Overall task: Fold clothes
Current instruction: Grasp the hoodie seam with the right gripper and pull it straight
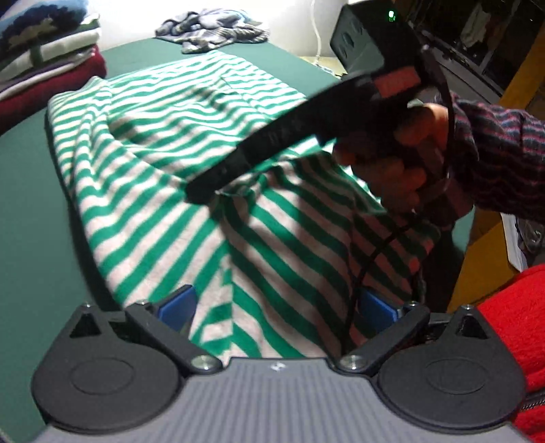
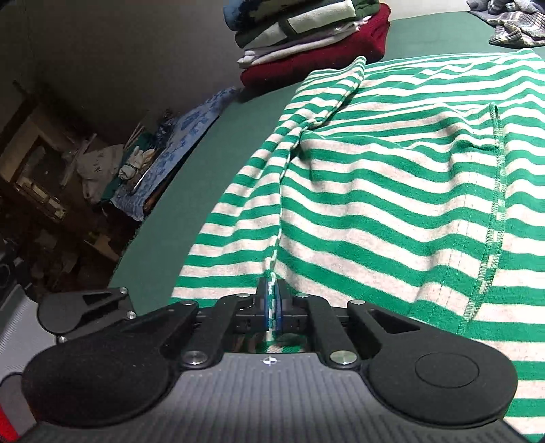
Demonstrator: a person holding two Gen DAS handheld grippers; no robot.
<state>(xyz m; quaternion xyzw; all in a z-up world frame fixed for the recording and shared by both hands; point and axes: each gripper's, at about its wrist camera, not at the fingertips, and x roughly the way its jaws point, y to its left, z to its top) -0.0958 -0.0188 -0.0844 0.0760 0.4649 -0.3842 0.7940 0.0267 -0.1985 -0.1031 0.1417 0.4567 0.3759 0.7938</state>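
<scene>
A green-and-white striped garment (image 1: pixel 153 129) lies spread and rumpled on the green table (image 1: pixel 34 204). My left gripper (image 1: pixel 277 306) is open, its blue pads (image 1: pixel 177 306) wide apart over the garment's near part and pressing on nothing. In the right wrist view my right gripper (image 2: pixel 271 303) is shut on a raised fold of the striped garment (image 2: pixel 391 204), which runs up between its blue pads. The left wrist view shows that right gripper (image 1: pixel 207 191) from the side, pinching the cloth near its middle, held by a hand (image 1: pixel 402 160) in a striped sleeve.
A stack of folded clothes (image 1: pixel 44 61) (image 2: pixel 306 37) stands at the table's far corner. A loose pile of clothes (image 1: pixel 211 32) (image 2: pixel 511 24) lies at the far edge. A black box (image 1: pixel 361 37) sits beyond the table. Clutter (image 2: pixel 102 163) lies off the table's left side.
</scene>
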